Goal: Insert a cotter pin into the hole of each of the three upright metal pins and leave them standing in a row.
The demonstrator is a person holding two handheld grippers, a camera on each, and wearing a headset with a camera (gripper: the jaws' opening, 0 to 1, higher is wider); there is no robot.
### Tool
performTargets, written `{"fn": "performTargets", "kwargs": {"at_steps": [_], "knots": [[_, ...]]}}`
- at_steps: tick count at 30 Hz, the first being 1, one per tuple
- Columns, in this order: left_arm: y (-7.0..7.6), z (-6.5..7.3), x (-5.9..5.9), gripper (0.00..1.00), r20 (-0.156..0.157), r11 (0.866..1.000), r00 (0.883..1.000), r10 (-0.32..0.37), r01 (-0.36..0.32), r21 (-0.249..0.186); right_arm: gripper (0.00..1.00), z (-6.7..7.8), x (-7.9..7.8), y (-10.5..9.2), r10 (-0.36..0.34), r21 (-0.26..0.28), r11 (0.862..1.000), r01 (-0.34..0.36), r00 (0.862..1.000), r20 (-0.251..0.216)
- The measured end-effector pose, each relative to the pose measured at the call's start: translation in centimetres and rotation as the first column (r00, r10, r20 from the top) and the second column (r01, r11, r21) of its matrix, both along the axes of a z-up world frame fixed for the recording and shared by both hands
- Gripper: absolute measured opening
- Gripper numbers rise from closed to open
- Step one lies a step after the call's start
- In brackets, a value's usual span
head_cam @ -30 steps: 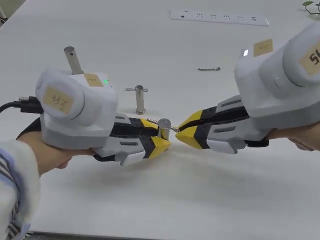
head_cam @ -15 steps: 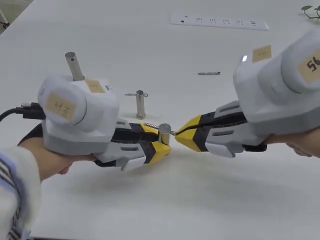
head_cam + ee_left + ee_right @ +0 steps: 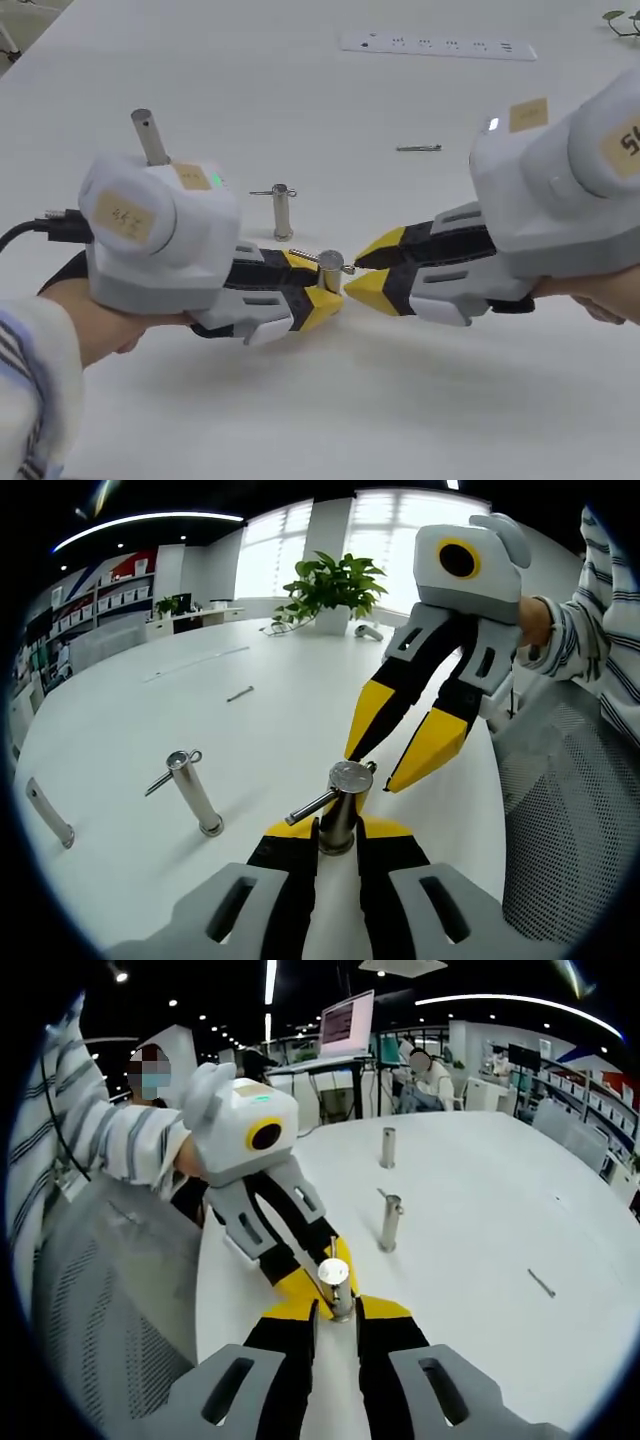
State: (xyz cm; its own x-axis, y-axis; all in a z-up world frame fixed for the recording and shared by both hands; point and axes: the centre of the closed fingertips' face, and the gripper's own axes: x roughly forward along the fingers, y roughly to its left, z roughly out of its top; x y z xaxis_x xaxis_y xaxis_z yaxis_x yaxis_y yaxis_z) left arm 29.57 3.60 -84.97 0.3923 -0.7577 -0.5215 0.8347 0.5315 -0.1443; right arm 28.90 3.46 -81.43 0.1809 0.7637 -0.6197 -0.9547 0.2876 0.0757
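The left gripper (image 3: 322, 282), low in the middle of the head view, had its jaws closed on the shaft of the nearest metal pin (image 3: 330, 268) and held it upright on the white table (image 3: 330, 410). A cotter pin (image 3: 308, 806) sat through the hole under that pin's head. Its straight legs pointed toward the left of the left gripper view and its looped end faced the right gripper (image 3: 352, 275). The right gripper's jaws were parted a moderate way with nothing between them, and their tips were just beside the loop. Whether a tip touched the loop could not be told.

Higher in the head view, the middle metal pin (image 3: 283, 212) stood with a second cotter pin (image 3: 264, 190) through it. At the upper left, the far metal pin (image 3: 150, 135) stood with no cotter pin through it. A loose cotter pin (image 3: 418, 148) lay well apart at the upper right of centre, below the power strip (image 3: 437, 45).

The step in hand looked like seating this cotter pin. To do it well, the loop should be brought snug against the shaft, with any push running straight along the hole's axis. The left gripper should hold firm while that is done, so the pin neither twists nor tips. The right gripper should back off along that same line rather than sideways, so it does not snag the loop. The left jaws should open slowly and evenly, with the base flat on the table, so the pin stands in line with the other two.
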Motion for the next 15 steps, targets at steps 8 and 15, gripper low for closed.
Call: {"fn": "performTargets", "kwargs": {"at_steps": [8,15], "knots": [[0.46,0.10,-0.09,0.20,-0.015,1.000,1.000,-0.007,0.007,0.022,0.20,0.10,0.20,0.44,0.020,0.000,1.000,-0.020,0.999,0.043],[0.95,-0.29,-0.67,0.38,-0.022,0.999,0.999,-0.030,0.031,0.045,0.21,-0.01,0.52,0.95,0.003,0.025,1.000,-0.004,0.999,0.049]]}}
